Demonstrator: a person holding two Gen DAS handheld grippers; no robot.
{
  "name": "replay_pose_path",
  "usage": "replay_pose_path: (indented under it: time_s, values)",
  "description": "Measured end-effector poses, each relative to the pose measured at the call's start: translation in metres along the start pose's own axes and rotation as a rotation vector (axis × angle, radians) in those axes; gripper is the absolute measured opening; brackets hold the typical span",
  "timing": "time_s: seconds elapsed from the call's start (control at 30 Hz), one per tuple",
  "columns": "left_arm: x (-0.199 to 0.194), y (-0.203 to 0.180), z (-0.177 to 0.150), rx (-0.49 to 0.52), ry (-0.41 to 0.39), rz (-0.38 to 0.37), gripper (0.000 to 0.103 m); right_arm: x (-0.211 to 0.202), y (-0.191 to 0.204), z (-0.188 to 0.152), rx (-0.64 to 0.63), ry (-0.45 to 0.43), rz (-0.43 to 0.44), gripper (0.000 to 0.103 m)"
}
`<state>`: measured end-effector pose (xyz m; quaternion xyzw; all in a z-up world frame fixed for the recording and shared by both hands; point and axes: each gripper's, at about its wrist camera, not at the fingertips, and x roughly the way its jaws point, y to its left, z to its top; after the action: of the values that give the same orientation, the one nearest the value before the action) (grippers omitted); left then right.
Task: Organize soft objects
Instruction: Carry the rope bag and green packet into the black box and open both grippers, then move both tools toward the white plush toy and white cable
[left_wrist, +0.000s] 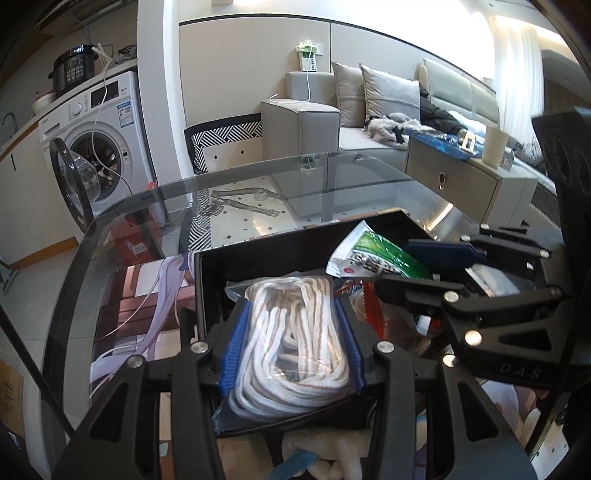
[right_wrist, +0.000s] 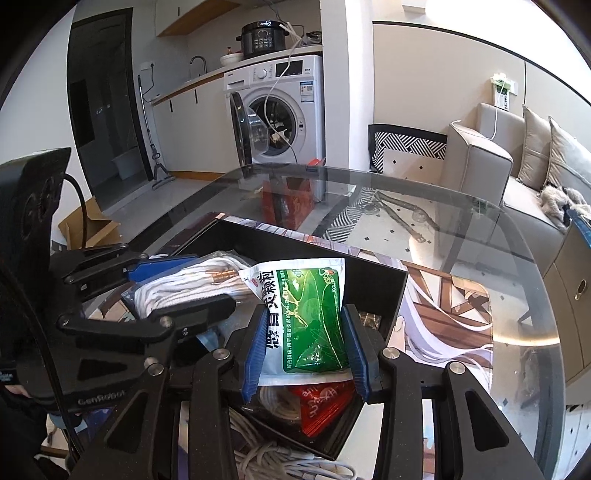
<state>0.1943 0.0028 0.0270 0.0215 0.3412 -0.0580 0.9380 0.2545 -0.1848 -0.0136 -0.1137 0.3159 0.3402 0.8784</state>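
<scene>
Blue pads on our left gripper (left_wrist: 291, 343) press both sides of a clear bag of white-and-brown rope (left_wrist: 295, 332), so that claw is closed on it, w/ the bag held over the near end of the black box (left_wrist: 258, 258). Our right gripper (right_wrist: 304, 347) is likewise clamped on a green-and-white sachet (right_wrist: 310, 317), pads tight on its left & right edges, sachet upright and sticking out past the fingertips, above the box's middle. From the left wrist view we see the right gripper (left_wrist: 417, 269) come in from the right side, sachet (left_wrist: 373, 254) tilted between its fingers. From the right wrist view the left gripper (right_wrist: 177, 291) sits at left w/ the rope bag (right_wrist: 192, 280) in it.

Under the sachet, inside the box (right_wrist: 369, 291), lies a red packet (right_wrist: 321, 406) and another coil of pale cord (right_wrist: 280, 406); more cord spills near the box's near edge. Box rests on a printed mat (right_wrist: 443, 317) on a glass table (right_wrist: 406, 192). Beyond the table: washing machine (right_wrist: 284, 107) w/ door open, grey sofa (left_wrist: 332, 122) w/ cushions. We can't read what's at the very bottom of the left view, something pale & fuzzy.
</scene>
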Motion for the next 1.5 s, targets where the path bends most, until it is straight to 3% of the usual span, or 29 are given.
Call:
replay_pose_path:
  time_s: [0.13, 0.23, 0.33, 0.5, 0.57, 0.67, 1.0, 1.5]
  values:
    - [-0.001, 0.001, -0.001, -0.003, -0.004, -0.005, 0.046, -0.002, 0.001, -0.001, -0.006, -0.004, -0.004, 0.040]
    - [-0.002, 0.001, -0.001, -0.008, 0.004, -0.010, 0.047, -0.010, 0.003, -0.002, -0.013, -0.035, -0.031, 0.053]
    - [-0.007, 0.005, -0.001, -0.024, 0.002, -0.035, 0.059, -0.026, 0.003, -0.004, -0.022, -0.070, -0.043, 0.059]
    - [-0.029, 0.007, -0.002, -0.016, -0.035, -0.036, 0.088, -0.053, 0.002, -0.012, -0.007, -0.104, -0.054, 0.089]
    - [-0.039, 0.008, -0.004, -0.023, -0.048, -0.040, 0.097, -0.065, 0.003, -0.018, 0.009, -0.115, -0.036, 0.094]
    - [-0.052, 0.013, -0.007, -0.031, -0.054, -0.046, 0.103, -0.083, 0.006, -0.027, 0.012, -0.138, -0.037, 0.102]
    - [-0.077, 0.022, -0.031, -0.051, -0.056, -0.005, 0.103, -0.109, 0.007, -0.054, 0.065, -0.117, -0.062, 0.102]
    - [-0.072, 0.015, -0.044, -0.012, -0.007, 0.001, 0.103, -0.095, -0.008, -0.068, 0.129, -0.033, -0.067, 0.102]
